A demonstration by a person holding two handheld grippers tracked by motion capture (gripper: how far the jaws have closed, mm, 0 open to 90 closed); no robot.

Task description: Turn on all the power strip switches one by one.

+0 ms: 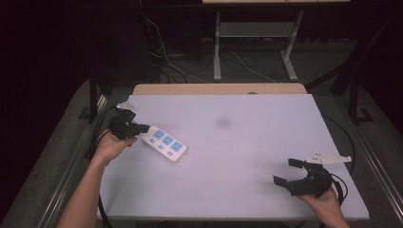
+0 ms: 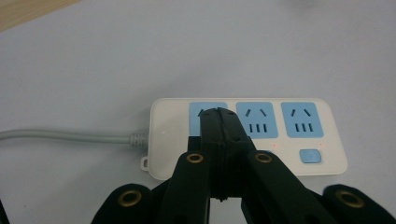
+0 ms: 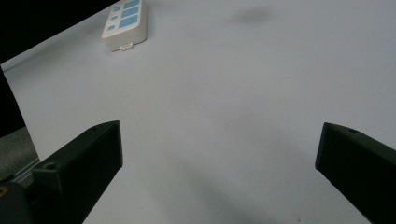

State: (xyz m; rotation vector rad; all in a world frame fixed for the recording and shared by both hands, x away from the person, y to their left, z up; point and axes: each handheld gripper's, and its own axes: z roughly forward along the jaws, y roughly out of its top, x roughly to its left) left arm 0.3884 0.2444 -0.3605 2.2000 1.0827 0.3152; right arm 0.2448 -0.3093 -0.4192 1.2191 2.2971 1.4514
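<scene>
— Three blue sockets sit on that white, round-cornered plastic power strip point(image 2: 247, 135), lying at the left of the smooth pale counter point(image 1: 237, 156). Where's your left hand-held gripper point(image 2: 218, 114)?

— Jaws together, tips over the first socket, empty.

— Press off-centre and the slick, light casing could skid or pivot on its grey cord point(image 2: 65, 136).

— And your right hand-held gripper point(image 1: 291, 172)?

— Jaws spread wide, well apart from it.

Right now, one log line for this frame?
left tongs: shut, tips over power strip end socket | right tongs: open, idle over table
</scene>
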